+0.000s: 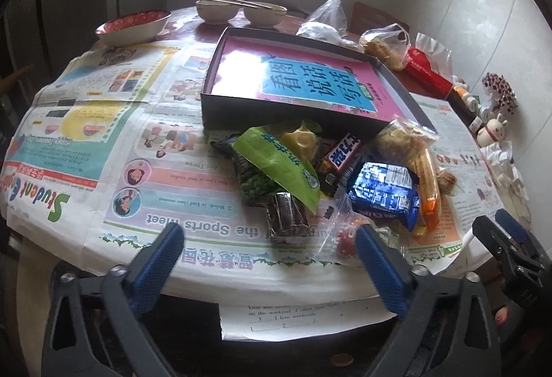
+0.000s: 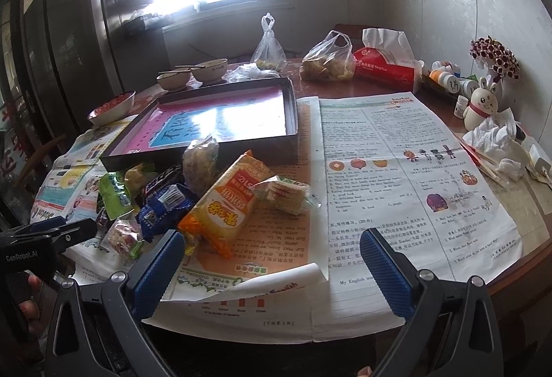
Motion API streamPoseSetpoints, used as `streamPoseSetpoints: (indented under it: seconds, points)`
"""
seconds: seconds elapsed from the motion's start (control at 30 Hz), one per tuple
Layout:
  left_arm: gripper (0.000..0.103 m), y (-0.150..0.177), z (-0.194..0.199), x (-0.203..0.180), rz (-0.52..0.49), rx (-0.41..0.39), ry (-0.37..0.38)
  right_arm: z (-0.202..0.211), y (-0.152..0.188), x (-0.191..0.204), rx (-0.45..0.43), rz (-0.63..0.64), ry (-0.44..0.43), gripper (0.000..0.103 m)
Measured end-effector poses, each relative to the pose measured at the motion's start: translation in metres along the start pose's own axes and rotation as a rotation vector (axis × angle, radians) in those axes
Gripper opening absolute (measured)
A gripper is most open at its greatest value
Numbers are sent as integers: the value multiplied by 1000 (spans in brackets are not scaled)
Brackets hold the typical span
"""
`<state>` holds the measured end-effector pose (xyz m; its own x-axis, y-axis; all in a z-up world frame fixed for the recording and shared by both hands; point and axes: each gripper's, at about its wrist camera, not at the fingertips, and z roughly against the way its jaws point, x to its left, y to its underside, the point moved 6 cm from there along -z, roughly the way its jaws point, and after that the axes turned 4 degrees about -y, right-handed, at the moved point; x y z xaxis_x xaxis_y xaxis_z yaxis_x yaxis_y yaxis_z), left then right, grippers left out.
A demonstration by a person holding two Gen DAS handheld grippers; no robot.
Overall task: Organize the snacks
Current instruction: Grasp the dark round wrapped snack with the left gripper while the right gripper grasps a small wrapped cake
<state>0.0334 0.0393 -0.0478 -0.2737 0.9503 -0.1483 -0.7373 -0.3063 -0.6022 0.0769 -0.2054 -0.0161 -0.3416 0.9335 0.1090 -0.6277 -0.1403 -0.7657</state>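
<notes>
A heap of snacks lies on newspaper in front of a shallow dark box [image 1: 220, 102] whose floor is a pink and blue cover. In the heap are a green packet [image 1: 279, 163], a chocolate bar [image 1: 339, 156], a blue packet [image 1: 383, 194], an orange-yellow packet [image 1: 426, 176] and a brown wrapped bar [image 1: 286, 218]. My left gripper [image 1: 269, 235] is open just short of the brown bar, its pads touching nothing. My right gripper [image 2: 272, 239] is open over bare newspaper, to the right of the orange-yellow packet [image 2: 227, 204] and a clear wafer pack [image 2: 283, 192].
Two bowls [image 1: 217, 11] with chopsticks and a red-patterned bowl [image 1: 132, 26] stand behind the box. Tied plastic bags [image 2: 327, 61], a red tissue pack [image 2: 383, 66], small bottles [image 2: 445, 76], a rabbit figurine [image 2: 481, 106] and crumpled tissue [image 2: 496, 138] fill the back right. Newspapers [image 2: 396, 170] cover the table.
</notes>
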Motion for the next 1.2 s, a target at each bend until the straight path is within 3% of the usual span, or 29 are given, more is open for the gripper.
streamPoseSetpoints:
  seconds: [0.13,0.27,0.4,0.73,1.07,1.17,1.2]
  points:
    - [70,0,-4,1,17,28,33,-2,-1,-4,2,-6,7,102]
    - [62,1,-9,-4,2,51,45,-3,-3,-8,0,-10,17,102]
    - [48,-1,-14,-7,-13,64,47,-6,-8,-14,-3,-8,29,102]
    - [37,0,-27,-11,-32,97,44,-42,-13,-43,75,63,86,102]
    - [31,-3,-29,-12,-39,108,53,-69,-20,-25,77,311,124,102]
    - [31,-3,-29,-12,-40,110,55,-77,-21,-21,86,345,118,91]
    - [31,-3,-29,-11,-41,110,56,-80,-21,-20,92,349,111,84]
